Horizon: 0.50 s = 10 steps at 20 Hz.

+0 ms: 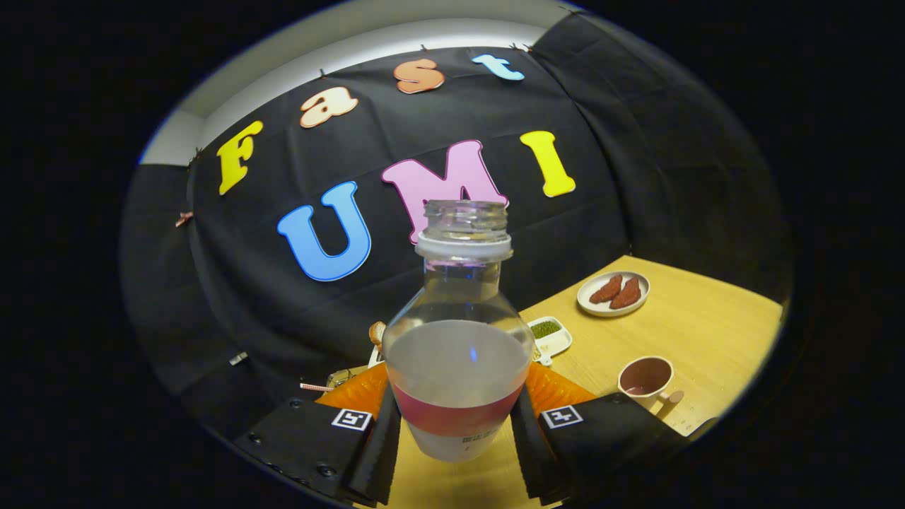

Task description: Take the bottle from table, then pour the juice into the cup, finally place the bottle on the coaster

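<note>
Clear plastic bottle [458, 353] upright between my fingers [378, 452], long axis vertical, uncapped threaded mouth up. My gripper [456, 442] pinches it from both sides at the red label band. Cloudy pale juice fills the round body to about the shoulder. Orange coaster [558, 387] just behind the bottle. Pink cup [647, 382] with handle beyond my right finger. Small white dish of green bits [550, 332]; round plate with two reddish-brown pieces [613, 293] farther off. Wooden table [707, 332].
</note>
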Tool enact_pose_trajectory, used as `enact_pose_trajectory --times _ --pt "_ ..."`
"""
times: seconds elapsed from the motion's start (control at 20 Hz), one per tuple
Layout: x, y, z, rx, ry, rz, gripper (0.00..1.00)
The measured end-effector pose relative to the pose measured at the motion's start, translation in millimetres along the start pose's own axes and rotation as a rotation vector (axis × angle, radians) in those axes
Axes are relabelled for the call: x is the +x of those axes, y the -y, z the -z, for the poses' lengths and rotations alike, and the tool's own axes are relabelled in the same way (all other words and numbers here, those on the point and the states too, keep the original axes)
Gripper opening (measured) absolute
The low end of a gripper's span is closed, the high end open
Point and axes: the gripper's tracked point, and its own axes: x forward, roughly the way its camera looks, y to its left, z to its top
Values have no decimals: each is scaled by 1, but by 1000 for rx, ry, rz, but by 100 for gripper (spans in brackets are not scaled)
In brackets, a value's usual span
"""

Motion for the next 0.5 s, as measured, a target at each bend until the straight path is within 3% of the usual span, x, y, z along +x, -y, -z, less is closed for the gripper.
enact_pose_trajectory --times 0.1,0.3,0.5 --pt "5 -4 7 -63 5 17 72" --pt "9 15 25 -339 -10 83 72" --pt "26 18 49 -516 -13 65 72"
